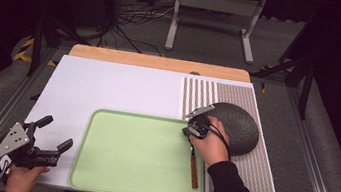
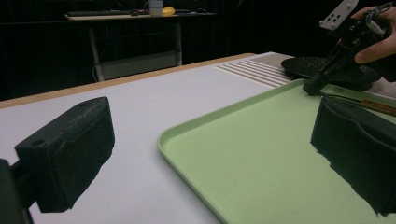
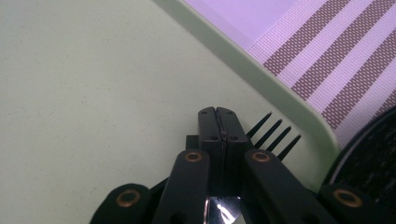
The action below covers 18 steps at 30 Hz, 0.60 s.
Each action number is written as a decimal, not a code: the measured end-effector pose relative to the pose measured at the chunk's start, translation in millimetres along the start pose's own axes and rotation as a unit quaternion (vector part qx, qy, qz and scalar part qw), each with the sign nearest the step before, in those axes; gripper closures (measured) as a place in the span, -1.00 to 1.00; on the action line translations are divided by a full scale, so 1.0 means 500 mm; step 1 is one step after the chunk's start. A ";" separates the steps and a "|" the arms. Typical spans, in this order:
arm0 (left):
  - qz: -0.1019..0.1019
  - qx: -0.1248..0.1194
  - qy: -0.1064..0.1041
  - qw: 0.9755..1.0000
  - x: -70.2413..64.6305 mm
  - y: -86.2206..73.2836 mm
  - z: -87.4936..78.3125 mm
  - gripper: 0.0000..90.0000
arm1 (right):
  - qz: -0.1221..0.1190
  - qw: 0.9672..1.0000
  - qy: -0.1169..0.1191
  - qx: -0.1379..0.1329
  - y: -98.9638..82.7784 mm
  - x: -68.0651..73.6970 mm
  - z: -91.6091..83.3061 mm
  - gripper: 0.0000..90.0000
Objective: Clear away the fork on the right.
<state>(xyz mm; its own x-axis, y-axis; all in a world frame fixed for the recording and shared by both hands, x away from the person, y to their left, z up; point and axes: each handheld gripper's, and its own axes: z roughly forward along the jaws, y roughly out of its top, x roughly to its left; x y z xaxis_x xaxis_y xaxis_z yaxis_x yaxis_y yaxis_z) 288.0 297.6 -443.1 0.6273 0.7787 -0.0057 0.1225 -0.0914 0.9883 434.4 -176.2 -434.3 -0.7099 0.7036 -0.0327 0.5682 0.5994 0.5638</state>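
A fork with a brown wooden handle [image 1: 193,172] lies along the right side of a pale green tray [image 1: 134,156], its black tines [image 3: 275,135] near the tray's far right corner. My right gripper [image 1: 192,135] points down over the fork's neck, jaws pressed together, with shiny metal showing between them [image 3: 217,112]. In the left gripper view the right gripper [image 2: 312,87] touches the tray [image 2: 233,163] beside the fork handle [image 2: 378,107]. My left gripper [image 1: 57,133] rests low over the white table left of the tray, its jaws wide apart with nothing between them [image 2: 219,144].
A dark round plate [image 1: 235,125] sits on a striped mat [image 1: 260,164] just right of the tray, close behind my right hand. The white tabletop [image 1: 109,87] stretches beyond the tray. A wooden strip [image 1: 158,62] runs along the far edge.
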 end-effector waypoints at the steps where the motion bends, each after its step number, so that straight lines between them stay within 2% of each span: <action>1: 0.000 0.000 0.000 1.000 0.000 0.000 0.000 -0.99 | 0.001 1.000 -0.002 0.000 -0.001 -0.002 -0.001 1.00; 18: 0.000 0.000 0.000 1.000 0.000 0.000 0.000 -0.99 | 0.011 1.000 -0.016 0.003 -0.007 -0.012 -0.006 1.00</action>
<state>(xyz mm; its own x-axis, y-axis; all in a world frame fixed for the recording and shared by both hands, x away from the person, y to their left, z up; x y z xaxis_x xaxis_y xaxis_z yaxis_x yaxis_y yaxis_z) 287.9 297.4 -443.0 0.6272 0.7788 -0.0050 0.1220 -0.0920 0.9883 435.4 -183.7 -433.5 -0.6838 0.7282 -0.0468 0.5861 0.5863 0.5593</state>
